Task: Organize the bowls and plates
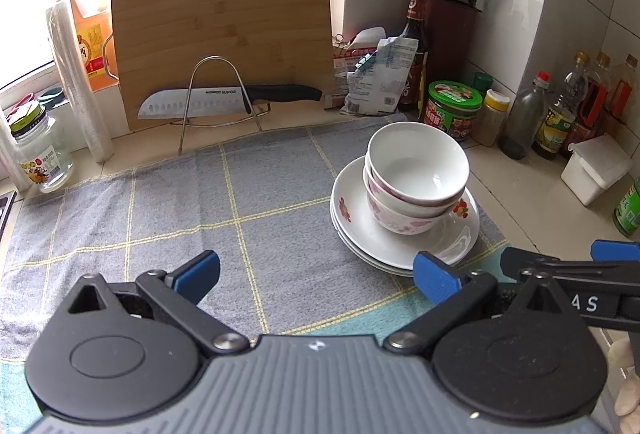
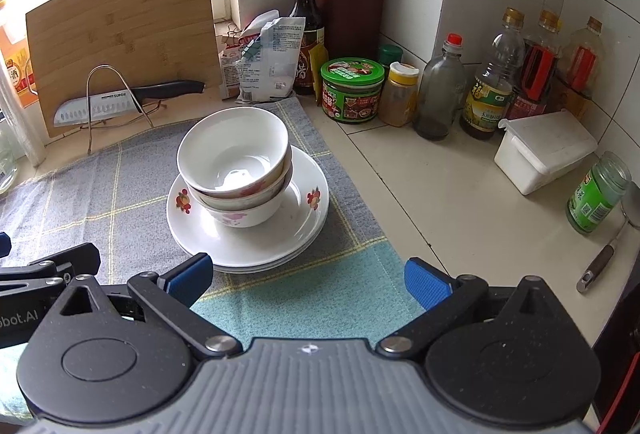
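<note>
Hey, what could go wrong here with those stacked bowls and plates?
1. The top bowl sits tilted in the nested bowls; a nudge might slide it off.
2. Lifting the plate stack could tip everything it carries.
3. The jar and bottles stand close by; a wide swing may hit them.

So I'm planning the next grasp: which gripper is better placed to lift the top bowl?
Probably the right gripper: the top bowl lies almost straight ahead of its open jaws, but off to the right of the left gripper.
</note>
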`<act>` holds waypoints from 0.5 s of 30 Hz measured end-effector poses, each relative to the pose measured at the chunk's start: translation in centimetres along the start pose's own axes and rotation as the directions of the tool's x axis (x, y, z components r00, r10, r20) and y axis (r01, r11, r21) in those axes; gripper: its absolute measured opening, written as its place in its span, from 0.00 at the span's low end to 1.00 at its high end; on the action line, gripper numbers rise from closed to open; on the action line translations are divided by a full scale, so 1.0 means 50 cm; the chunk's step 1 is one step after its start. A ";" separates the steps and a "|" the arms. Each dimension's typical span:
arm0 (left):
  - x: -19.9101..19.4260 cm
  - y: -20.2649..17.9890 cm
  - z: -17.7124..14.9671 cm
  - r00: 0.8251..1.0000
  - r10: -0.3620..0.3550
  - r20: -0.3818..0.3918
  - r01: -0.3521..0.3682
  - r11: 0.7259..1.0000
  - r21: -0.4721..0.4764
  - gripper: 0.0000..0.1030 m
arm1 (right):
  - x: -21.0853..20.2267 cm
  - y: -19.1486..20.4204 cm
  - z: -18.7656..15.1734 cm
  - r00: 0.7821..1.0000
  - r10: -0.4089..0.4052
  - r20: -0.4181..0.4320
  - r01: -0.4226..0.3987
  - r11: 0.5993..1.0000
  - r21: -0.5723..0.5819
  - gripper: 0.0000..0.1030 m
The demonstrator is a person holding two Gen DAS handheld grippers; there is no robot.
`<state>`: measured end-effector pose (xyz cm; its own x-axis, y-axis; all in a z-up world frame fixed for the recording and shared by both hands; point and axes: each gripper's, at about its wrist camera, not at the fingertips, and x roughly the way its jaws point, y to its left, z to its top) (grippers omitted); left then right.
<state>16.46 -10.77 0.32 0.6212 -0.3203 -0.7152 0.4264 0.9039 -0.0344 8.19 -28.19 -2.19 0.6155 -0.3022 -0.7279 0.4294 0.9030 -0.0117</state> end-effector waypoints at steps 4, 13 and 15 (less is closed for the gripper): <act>-0.003 -0.006 0.001 1.000 0.003 0.005 -0.003 1.000 0.008 0.99 | -0.004 -0.002 -0.001 1.000 -0.007 0.003 0.007 1.000 0.004 1.00; -0.009 -0.012 0.003 1.000 -0.002 0.014 0.002 1.000 0.013 0.99 | -0.008 -0.005 -0.002 1.000 -0.015 0.002 0.015 1.000 0.012 1.00; -0.009 -0.012 0.003 1.000 -0.003 0.013 0.003 1.000 0.011 0.99 | -0.009 -0.003 -0.003 1.000 -0.016 0.001 0.016 1.000 0.010 1.00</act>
<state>16.03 -11.21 0.76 0.6284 -0.3266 -0.7060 0.4353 0.8998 -0.0288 7.75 -28.15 -1.94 0.6094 -0.3168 -0.7269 0.4455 0.8951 -0.0166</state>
